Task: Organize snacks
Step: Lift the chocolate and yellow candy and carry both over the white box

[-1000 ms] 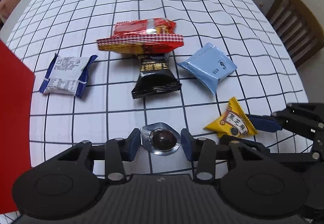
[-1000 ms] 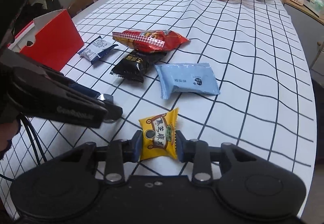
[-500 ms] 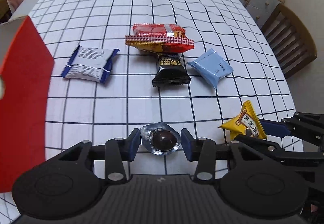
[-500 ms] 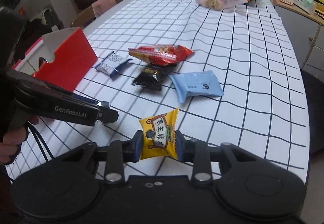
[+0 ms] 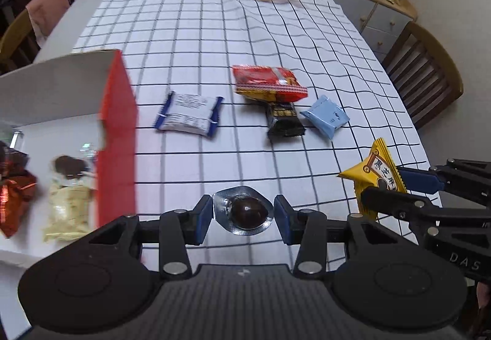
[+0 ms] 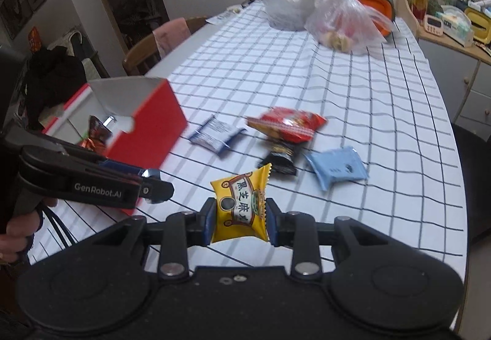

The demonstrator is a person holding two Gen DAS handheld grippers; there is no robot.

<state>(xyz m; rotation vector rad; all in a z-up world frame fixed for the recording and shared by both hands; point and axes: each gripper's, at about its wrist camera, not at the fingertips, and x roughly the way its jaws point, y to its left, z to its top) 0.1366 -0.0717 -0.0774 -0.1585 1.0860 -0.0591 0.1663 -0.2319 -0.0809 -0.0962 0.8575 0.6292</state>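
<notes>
The left hand-held gripper (image 5: pixel 243 215) pinches a crinkled silver foil blister with a glossy dark oval sweet (image 5: pixel 244 211) between its blue pads; the right hand-held gripper (image 6: pixel 238 220) clamps a puffy yellow pillow packet (image 6: pixel 239 206) with serrated ends. Since a second ago both have risen off the checked table (image 5: pixel 214 33), and the red cardboard box (image 5: pixel 118 137), open and white inside, now shows more fully at left. Four soft wrappers lie beyond the pads: white-blue (image 5: pixel 188 116), red (image 5: pixel 268 84), black (image 5: pixel 284 120) and pale blue (image 5: pixel 326 118)
</notes>
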